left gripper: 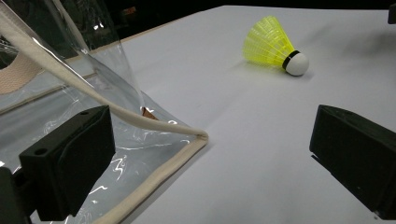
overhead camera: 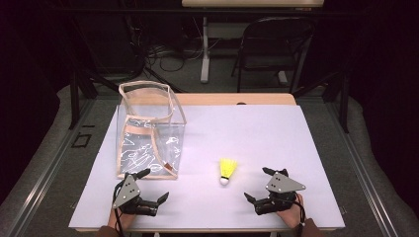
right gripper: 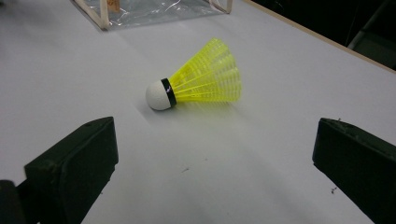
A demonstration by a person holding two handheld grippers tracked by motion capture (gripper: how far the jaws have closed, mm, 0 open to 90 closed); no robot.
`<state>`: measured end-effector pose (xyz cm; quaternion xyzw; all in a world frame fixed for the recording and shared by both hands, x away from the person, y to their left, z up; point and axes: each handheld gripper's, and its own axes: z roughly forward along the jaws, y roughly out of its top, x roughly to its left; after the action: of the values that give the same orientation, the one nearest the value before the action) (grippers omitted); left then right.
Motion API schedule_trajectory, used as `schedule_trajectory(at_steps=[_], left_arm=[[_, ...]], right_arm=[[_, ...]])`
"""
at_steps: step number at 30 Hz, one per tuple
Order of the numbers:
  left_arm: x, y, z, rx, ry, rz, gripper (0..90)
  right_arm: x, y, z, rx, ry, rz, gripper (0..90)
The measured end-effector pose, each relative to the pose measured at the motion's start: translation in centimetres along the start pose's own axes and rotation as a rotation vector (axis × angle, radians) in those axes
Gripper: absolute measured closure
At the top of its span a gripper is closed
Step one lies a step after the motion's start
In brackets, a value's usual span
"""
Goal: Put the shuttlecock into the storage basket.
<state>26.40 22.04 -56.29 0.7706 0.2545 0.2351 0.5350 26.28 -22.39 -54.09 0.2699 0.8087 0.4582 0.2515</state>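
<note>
left gripper point(overhead camera: 154, 186) rests near the front edge of the table point(overhead camera: 276, 133), jaws spread wide, nothing between them. in the left gripper view one jaw stands just in front of the lower corner of the clear bag point(left gripper: 116, 140); whether it touches the plastic cannot be told. right gripper point(overhead camera: 258, 183) lies near the front edge on the right side, jaws likewise spread wide and empty, pointed toward the shuttlecock point(overhead camera: 227, 171).

the shuttlecock, yellow skirt with white cork and a black band, lies on its side on the white table surface, between the bag and the right gripper, nearer the right gripper, apart from both. in the high view the cork end points toward the person's side. in the right gripper view it lies ahead of the open jaws, roughly centred between them, well clear of either.

the clear bag stands upright on the left half of the table, beige trim on its edges, top open. a folding chair point(overhead camera: 272, 44) stands beyond the table.
</note>
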Motion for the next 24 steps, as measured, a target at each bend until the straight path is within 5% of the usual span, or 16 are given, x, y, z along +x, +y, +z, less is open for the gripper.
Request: schedule_trajectory(at_steps=[24], left_arm=[[0.0, 0.0, 0.1, 0.006, 0.000, 0.008, 0.0]], right_arm=[[0.2, 1.2, 1.5, 0.043, 0.052, -0.010, 0.0]])
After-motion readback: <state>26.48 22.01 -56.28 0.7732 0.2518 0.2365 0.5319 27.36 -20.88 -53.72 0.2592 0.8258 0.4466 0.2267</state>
